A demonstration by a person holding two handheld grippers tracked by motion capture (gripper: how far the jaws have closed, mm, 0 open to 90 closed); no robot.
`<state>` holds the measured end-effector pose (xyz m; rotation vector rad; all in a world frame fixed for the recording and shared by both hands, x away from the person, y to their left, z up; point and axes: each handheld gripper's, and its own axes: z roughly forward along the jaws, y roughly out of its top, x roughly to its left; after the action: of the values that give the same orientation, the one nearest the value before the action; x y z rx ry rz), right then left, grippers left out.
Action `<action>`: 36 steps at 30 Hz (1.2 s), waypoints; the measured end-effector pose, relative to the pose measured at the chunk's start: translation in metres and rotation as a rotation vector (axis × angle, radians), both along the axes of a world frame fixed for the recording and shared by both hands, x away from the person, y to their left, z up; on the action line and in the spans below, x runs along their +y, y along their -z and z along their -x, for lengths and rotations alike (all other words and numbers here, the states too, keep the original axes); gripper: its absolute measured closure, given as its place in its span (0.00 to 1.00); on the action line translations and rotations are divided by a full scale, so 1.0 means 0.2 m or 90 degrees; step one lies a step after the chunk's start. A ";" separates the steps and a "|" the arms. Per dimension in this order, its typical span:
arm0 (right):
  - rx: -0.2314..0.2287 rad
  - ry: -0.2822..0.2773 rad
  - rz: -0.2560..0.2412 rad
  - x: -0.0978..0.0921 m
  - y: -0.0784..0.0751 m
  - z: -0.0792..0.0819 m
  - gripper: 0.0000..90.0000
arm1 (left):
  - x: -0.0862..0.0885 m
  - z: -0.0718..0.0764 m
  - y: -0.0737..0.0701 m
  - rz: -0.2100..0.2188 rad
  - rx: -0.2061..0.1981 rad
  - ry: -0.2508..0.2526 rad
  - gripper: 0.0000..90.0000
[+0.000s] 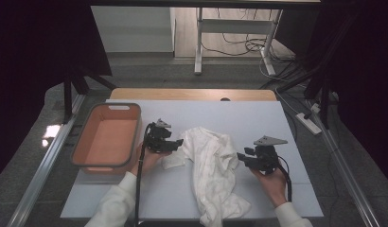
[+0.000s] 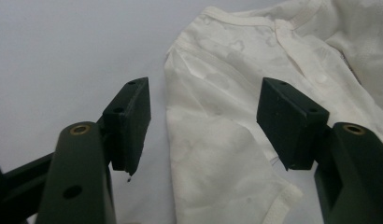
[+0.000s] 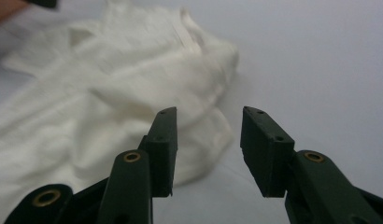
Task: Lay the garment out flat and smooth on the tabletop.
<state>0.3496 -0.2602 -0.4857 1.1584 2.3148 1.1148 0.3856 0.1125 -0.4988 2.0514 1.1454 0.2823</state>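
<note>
— Where's the white garment (image 1: 208,165) against the grippers?

— Crumpled mid-table between them. The left gripper (image 1: 175,143) has its jaws spread wide just over the sleeve edge; the right gripper (image 1: 240,157) sits just beside the cloth's other side, jaws parted, holding nothing.

— Anything around?

— An orange basket (image 1: 106,137) stands left of the left gripper, on the pale table cover (image 1: 258,118). Nothing blocks either gripper.

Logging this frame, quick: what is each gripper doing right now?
Left gripper: open, jaws either side of the white shirt's sleeve, not gripping.
Right gripper: open, holding nothing, beside the shirt.
</note>
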 end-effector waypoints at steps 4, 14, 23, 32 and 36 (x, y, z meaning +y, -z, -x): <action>0.021 -0.013 0.032 0.01 0.06 0.00 0.61 | 0.00 0.00 0.00 0.002 0.000 -0.001 0.40; 0.039 -0.041 0.063 0.09 0.17 -0.06 0.76 | 0.01 0.01 -0.01 0.004 -0.005 -0.003 0.40; 0.005 -0.020 0.110 0.03 0.10 -0.05 0.94 | 0.01 0.02 -0.02 0.004 -0.012 -0.005 0.40; -0.001 0.097 0.089 -0.30 0.02 -0.02 0.94 | 0.02 0.02 -0.03 0.007 -0.015 -0.005 0.40; 0.001 0.147 0.082 -0.45 -0.01 0.03 0.94 | 0.02 0.02 -0.04 0.011 -0.019 -0.006 0.40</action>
<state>0.3442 -0.3506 -0.4837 1.3363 2.1518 0.8702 0.3818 0.1169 -0.4906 2.0201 1.1367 0.3048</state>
